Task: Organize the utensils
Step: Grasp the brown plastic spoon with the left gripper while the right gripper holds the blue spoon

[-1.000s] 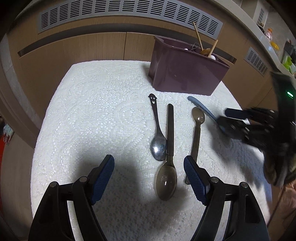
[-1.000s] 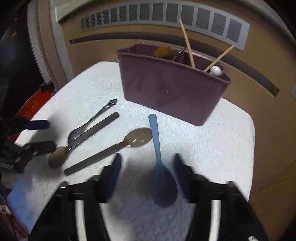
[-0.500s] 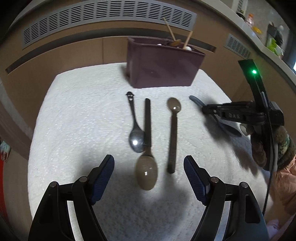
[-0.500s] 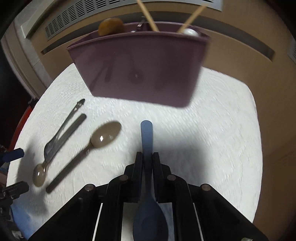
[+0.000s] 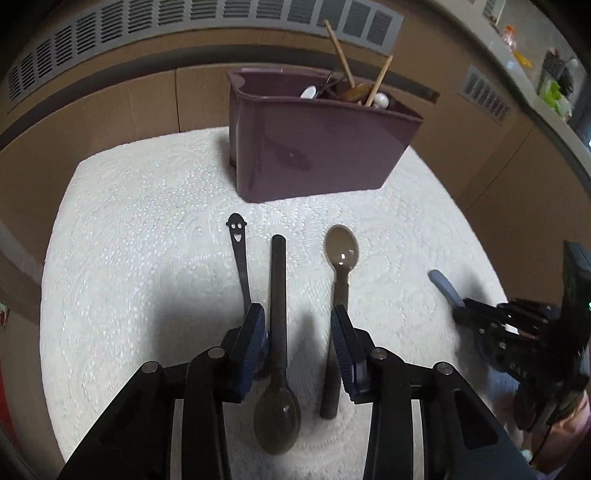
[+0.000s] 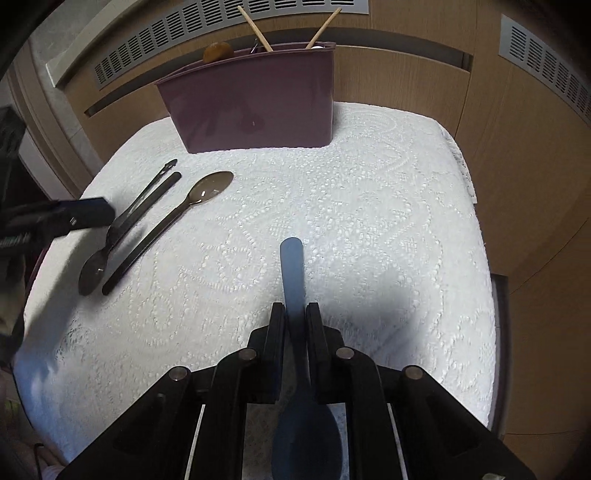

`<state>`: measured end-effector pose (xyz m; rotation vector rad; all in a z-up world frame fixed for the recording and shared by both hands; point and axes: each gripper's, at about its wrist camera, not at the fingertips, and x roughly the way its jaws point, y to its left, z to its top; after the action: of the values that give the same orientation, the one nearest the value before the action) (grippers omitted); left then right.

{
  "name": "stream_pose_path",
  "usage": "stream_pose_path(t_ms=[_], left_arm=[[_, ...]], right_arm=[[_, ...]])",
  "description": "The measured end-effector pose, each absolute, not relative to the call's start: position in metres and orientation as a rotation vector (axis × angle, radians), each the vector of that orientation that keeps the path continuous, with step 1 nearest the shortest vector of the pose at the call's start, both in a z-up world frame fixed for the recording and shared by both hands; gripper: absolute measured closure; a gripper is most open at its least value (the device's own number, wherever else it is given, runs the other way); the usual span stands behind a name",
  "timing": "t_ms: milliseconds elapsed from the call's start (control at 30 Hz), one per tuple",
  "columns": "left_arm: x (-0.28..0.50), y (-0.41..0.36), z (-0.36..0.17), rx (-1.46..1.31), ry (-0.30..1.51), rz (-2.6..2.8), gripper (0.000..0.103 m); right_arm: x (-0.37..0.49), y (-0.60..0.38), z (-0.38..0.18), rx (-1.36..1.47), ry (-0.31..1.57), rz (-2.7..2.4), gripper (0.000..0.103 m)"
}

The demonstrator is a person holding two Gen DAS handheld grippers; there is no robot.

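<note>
left gripper (image 5: 298,334): jaws closing around the dark brown spoon (image 5: 277,354), pads not yet pressing
right gripper (image 6: 295,325): clamped on the blue spoon (image 6: 293,291) handle
purple bin (image 5: 314,147): far edge of the white lace cloth (image 5: 147,229), utensils inside
on cloth: metal smiley spoon (image 5: 239,254), translucent brown spoon (image 5: 339,280), mid-cloth

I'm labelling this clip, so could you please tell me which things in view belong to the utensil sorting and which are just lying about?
Part of the job:
- blue spoon, held in the right gripper
- dark spoon, between the closing left gripper fingers
- brown spoon
- metal spoon
- purple bin

Just lying about:
- white cloth
- wall vents
- counter clutter
</note>
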<state>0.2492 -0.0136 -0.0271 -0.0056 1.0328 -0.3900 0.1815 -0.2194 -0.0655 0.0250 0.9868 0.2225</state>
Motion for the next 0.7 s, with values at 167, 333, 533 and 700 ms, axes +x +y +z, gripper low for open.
stream_pose_path(t_ms=[167, 333, 533, 700], left_arm=[[0.274, -0.03, -0.039, 0.097, 1.084, -0.378, 0.076], [0.297, -0.04, -0.053, 0.183, 1.162, -0.365, 0.081], [0.289, -0.051, -0.051, 0.251, 1.138, -0.391, 0.091], [0.252, -0.035, -0.037, 0.099, 1.048, -0.421, 0.091]], right_arm=[[0.178, -0.22, -0.066, 0.03, 0.974, 0.218, 0.092], [0.175, -0.218, -0.063, 0.003, 0.965, 0.221, 0.091], [0.176, -0.224, -0.053, -0.007, 0.947, 0.233, 0.091], [0.188, -0.218, -0.054, -0.032, 0.958, 0.251, 0.09]])
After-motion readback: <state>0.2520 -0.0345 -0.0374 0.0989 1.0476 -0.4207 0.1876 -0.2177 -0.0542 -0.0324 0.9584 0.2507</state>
